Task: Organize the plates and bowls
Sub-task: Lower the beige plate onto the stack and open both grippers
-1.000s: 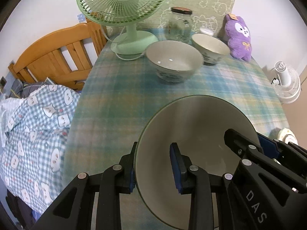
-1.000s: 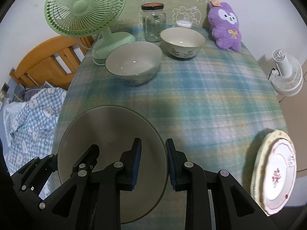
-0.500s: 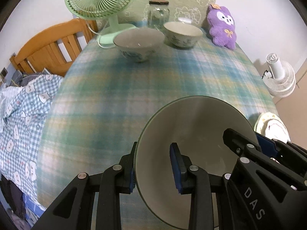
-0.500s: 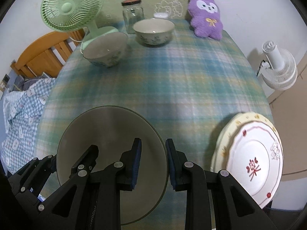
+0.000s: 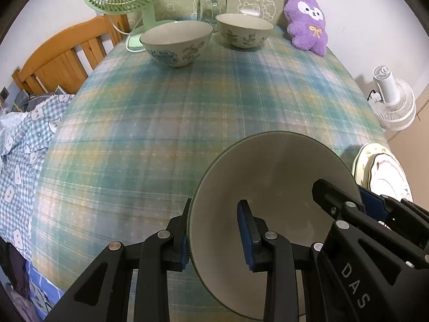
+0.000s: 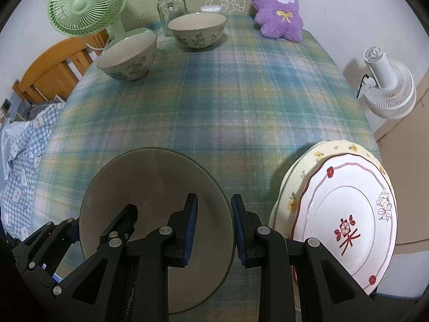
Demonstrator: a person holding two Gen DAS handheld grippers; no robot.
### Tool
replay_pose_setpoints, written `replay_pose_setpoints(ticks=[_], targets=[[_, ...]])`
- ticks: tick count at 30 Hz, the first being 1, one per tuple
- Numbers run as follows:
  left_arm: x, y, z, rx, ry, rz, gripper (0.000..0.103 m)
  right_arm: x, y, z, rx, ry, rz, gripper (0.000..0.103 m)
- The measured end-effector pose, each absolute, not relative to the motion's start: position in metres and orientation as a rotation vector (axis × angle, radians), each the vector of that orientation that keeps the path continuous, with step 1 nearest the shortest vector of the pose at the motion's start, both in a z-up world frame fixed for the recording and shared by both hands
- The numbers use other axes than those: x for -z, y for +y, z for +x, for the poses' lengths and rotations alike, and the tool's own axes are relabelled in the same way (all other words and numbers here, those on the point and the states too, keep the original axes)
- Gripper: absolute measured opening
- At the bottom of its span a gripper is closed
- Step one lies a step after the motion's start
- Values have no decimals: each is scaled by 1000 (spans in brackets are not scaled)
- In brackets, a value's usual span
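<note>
Both claws point steeply down, the left claw (image 5: 215, 237) and right claw (image 6: 213, 230) each clamped on a rim.

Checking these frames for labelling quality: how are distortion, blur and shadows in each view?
Left wrist view: strong fisheye bowing, dark vignette corners; the tablecloth plaid looks smeared, while the held bowl and left gripper stay sharp. Right wrist view: same bowing; the plates cast a soft shadow leftward onto the cloth; no harsh glare.

The grey bowl (image 6: 150, 187) hides the tablecloth beneath; the stacked plates (image 5: 386, 171) are partly covered.
</note>
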State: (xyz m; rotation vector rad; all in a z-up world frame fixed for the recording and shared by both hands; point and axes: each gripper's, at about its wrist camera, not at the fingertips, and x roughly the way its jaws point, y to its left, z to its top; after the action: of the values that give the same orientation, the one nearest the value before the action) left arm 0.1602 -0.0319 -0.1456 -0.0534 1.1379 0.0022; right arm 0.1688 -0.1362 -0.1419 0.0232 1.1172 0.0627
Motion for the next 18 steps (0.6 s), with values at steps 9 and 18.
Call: replay_pose_setpoints(ticks=[9,18], targets=[[149,-37,162,-14,1150,-26,42,146,-139,170,-106,1117,15,29],[123,-34,162,-41,1107,-20,77,118,-145,169,-150,1061,11,67]])
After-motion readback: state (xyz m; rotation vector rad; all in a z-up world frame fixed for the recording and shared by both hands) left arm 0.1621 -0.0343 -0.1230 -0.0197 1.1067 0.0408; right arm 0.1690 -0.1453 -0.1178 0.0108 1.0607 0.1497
